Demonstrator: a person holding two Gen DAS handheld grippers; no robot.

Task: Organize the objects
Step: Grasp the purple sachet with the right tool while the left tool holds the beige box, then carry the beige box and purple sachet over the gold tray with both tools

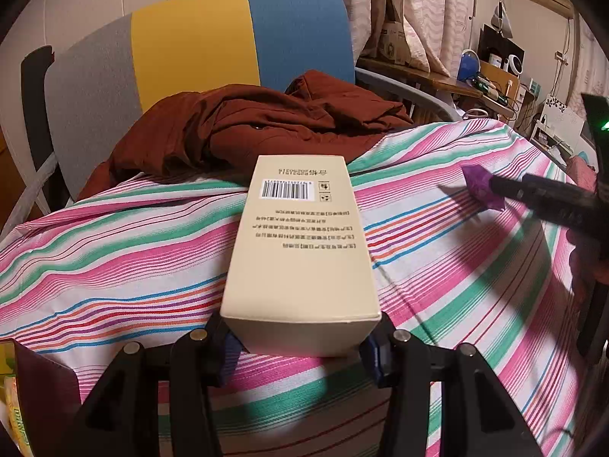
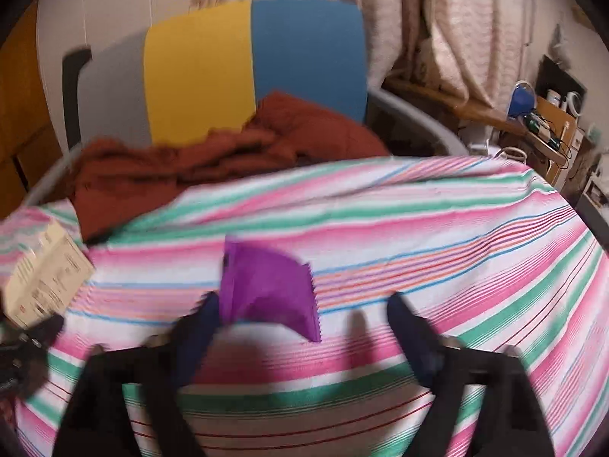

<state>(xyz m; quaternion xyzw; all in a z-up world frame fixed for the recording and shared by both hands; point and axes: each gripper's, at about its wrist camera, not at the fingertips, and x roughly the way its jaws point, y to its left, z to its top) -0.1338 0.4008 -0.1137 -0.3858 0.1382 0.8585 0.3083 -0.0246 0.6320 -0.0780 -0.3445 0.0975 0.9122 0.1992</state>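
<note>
My left gripper (image 1: 300, 346) is shut on a cream cardboard box (image 1: 298, 243) with a barcode, held lengthwise above the striped cloth (image 1: 114, 251). The box also shows at the left edge of the right wrist view (image 2: 45, 278). My right gripper (image 2: 300, 308) is open, its fingers wide apart. A purple foil packet (image 2: 266, 289) sits against its left finger (image 2: 198, 327) and is not clamped. In the left wrist view the packet (image 1: 481, 186) shows at the tip of the right gripper's finger, above the cloth.
A rust-brown garment (image 1: 259, 129) lies crumpled at the far edge of the cloth, against a grey, yellow and blue chair back (image 1: 198, 45). A cluttered wooden desk (image 1: 437, 80) stands at the right. A dark box (image 1: 42, 381) sits at lower left.
</note>
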